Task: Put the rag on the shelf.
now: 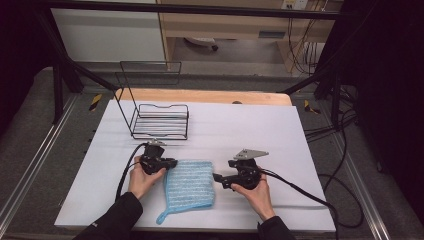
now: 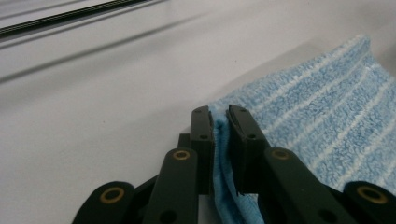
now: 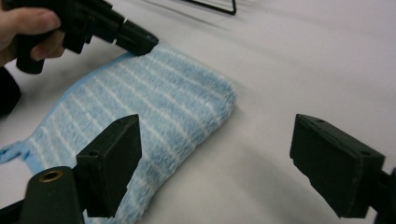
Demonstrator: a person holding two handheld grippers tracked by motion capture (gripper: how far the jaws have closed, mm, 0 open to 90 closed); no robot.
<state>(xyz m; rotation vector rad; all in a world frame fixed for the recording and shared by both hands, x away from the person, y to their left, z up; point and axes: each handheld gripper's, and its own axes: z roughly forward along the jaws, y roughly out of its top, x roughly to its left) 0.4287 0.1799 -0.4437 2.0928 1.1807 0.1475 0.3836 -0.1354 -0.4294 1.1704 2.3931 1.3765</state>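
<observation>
high view: blue towel [image 1: 190,184] lies flat on the white tabletop [image 1: 250,130], between the two hand-held grippers. left hand-held gripper [image 1: 172,163] sits at the towel's far-left corner; right hand-held gripper [image 1: 218,178] is just beside the towel's right edge, w/ its grey plate on top. black wire rack [image 1: 160,121] stands beyond the left hand-held gripper, well apart from the towel. jaw gaps too small to judge here.

left gripper view: left hand-held gripper [image 2: 220,122] is clamped on the towel [image 2: 322,116] edge, a fold of blue cloth pinched between the jaws. rest of the towel spreads to the right of the jaws.

right gripper view: right hand-held gripper [image 3: 224,154] has jaws spread wide, holding nothing; one jaw hangs over the towel [image 3: 140,107] edge, the other over bare tabletop. farther off, the left hand-held gripper [image 3: 140,43] tip meets the towel's corner, a detail the high view only hints at.
</observation>
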